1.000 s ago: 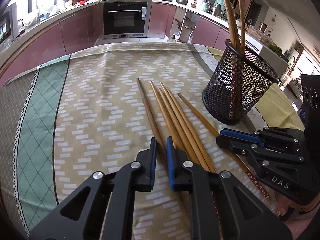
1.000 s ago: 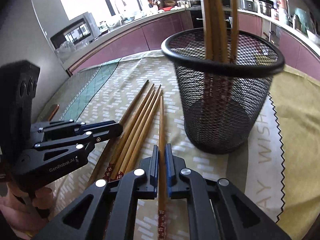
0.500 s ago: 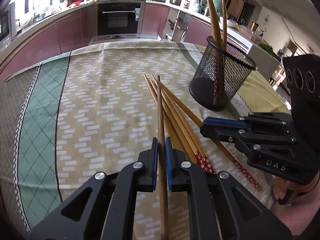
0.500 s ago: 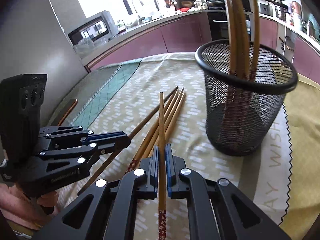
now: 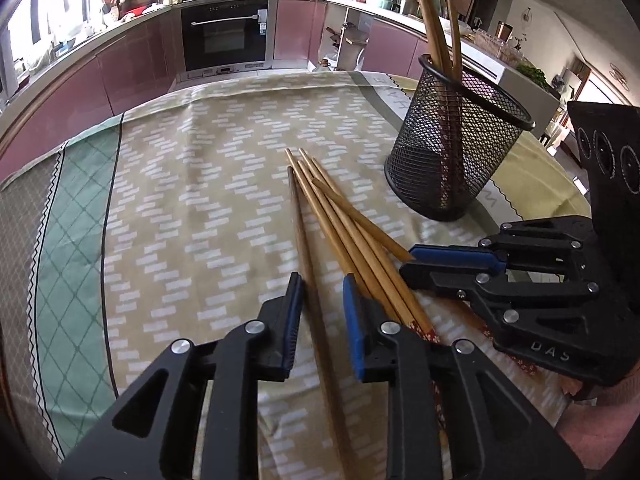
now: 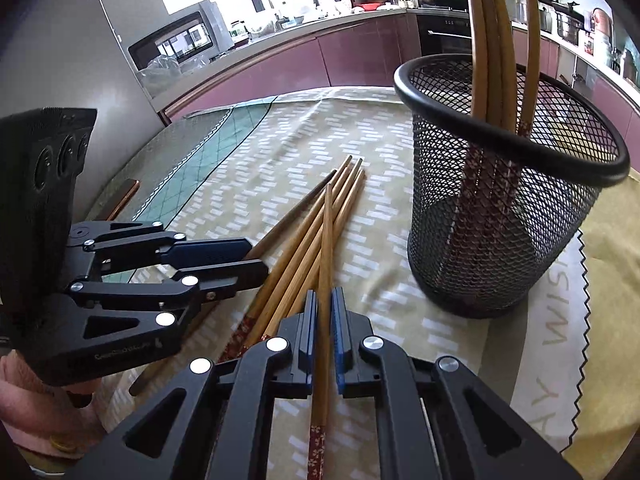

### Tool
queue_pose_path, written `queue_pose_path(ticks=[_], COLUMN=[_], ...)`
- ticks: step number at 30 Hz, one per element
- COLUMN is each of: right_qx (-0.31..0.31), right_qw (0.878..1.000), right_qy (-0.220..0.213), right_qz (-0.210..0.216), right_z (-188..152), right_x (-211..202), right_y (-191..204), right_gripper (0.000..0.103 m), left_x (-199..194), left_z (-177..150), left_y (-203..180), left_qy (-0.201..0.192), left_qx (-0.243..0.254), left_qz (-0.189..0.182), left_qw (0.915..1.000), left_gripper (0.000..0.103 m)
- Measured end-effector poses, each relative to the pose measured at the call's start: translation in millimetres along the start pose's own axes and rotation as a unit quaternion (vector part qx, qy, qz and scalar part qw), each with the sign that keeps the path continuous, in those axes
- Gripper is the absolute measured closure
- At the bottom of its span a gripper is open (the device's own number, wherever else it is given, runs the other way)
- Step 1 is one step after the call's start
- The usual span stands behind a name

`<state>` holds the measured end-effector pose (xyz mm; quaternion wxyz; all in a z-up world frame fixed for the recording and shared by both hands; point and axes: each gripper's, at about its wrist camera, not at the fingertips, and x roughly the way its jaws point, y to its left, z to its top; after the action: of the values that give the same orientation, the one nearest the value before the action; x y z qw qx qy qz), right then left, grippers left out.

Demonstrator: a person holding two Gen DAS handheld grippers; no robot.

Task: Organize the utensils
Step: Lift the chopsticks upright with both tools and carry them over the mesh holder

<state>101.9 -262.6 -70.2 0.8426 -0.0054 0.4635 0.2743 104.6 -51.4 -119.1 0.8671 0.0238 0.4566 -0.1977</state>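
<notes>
You are holding your right gripper (image 6: 325,334) clamped narrow on one chopstick (image 6: 327,248), its plain tip pointing forward along the fingers and its flower-patterned end trailing back under the body; whether that tip is clear of the pile is hard to judge through the fisheye. Your left gripper (image 5: 322,312) is standing with its fingers wide, a darker chopstick (image 5: 302,248) lying loose in the gap, touching neither pad as far as the view shows. The remaining chopsticks (image 5: 344,224) are lying in a fan on the tablecloth (image 5: 192,200) between your two grippers, long axes running away from you. The mesh holder (image 6: 508,216) is standing upright ahead and to the right of your right fingers, near, with several chopsticks already leaning inside. The right hand is nearer to it, so the held stick's long axis, now roughly level, probably needs tipping upright over the rim.
</notes>
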Motion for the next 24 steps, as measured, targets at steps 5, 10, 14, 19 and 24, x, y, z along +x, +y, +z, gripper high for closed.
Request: queue_pose_path(ticks=[5,10,14,19,24], right_qx=[0.008,0.005,0.006,0.02,0.03], right_qw=[1.0,0.999,0.997,0.993,0.989], right_qy=[-0.016,-0.046,-0.074,-0.112,-0.139], right_qz=[0.005,0.013,0.019,0.028,0.033], right_z=[-2.7,-0.4,2.0,6.5,7.2], right_x=[-8.2,-30.1,-51.4,-78.6,-99.7], right_y=[-3.8,-5.1,-6.1,-16.1,-25.8], right_gripper=[0.097,0.097,0.097,0.097,0.097], left_x=[2.8,-8.5,-27.0,-57.3,-80.9], left_z=[3.1,3.3,8.5,17.5,24.6], left_y=[0.7,-0.6,-1.3,-4.1,-6.5], left_qy=[-0.002,-0.015,-0.039,-0.074,-0.099], left_qx=[-0.006,-0.012,-0.011,-0.008,-0.007], left_qz=[0.018,0.018,0.002,-0.031,-0.063], left_qw=[0.9998,0.9997,0.9992,0.9968,0.9931], left_gripper=[0.094,0.095,0.095,0.095,0.095])
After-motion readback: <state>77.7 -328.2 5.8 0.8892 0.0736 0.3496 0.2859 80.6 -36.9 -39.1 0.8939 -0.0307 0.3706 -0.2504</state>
